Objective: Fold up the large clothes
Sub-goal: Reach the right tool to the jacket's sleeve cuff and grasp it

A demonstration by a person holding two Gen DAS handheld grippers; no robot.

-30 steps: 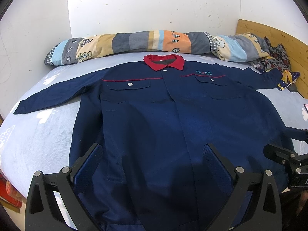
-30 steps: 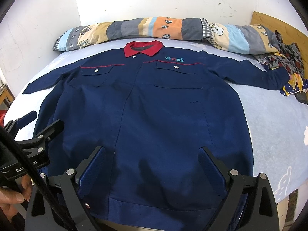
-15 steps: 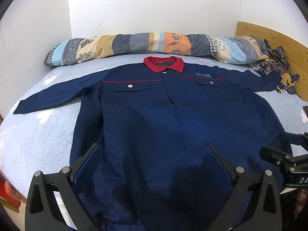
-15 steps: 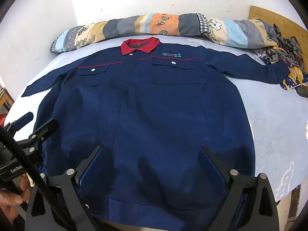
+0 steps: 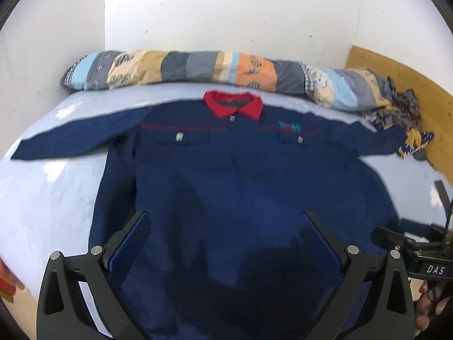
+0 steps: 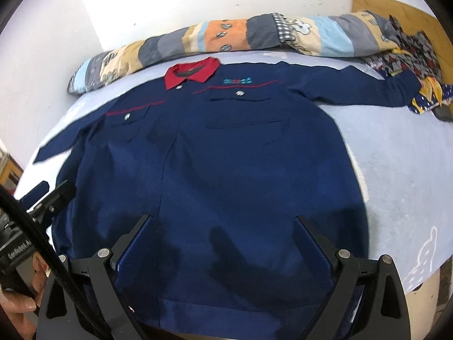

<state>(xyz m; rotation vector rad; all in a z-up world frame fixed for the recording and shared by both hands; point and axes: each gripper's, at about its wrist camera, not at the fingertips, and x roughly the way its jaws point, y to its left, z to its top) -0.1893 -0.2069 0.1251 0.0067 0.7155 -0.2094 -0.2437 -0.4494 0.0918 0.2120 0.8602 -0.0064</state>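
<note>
A: Currently the jacket (image 6: 226, 153) is lying face up and spread flat on the bed (image 6: 396, 170), collar (image 6: 192, 72) toward the bolster (image 6: 226, 34), hem hanging at the near edge. Both sleeves are lying out sideways.

B: Gripper states?

A: Left gripper (image 5: 223, 226) is hovering over the lower front, jaws spread wide, holding nothing. Right gripper (image 6: 223, 226) is doing the same above the hem, wide open and empty. Neither seems to be touching cloth, though the blur is making contact hard to judge.

B: So no fold started, by the look of it.

A: Agreed, judging by the flat layout. First grasp is likely to be a hem corner or a sleeve.

B: Risks?

A: Several, all judgement. The right sleeve cuff (image 6: 402, 90) is lying against the patterned cloth pile (image 6: 419, 56); pulling that sleeve may drag the pile along. Fabric looks heavy and layered, so a shallow pinch may be catching only the top layer, and the fold would be skewing. The hem is sitting at the bed edge, so a slipped grasp could be letting the jacket slide off. Uneven lift between the two grippers would be bunching the front.
</note>
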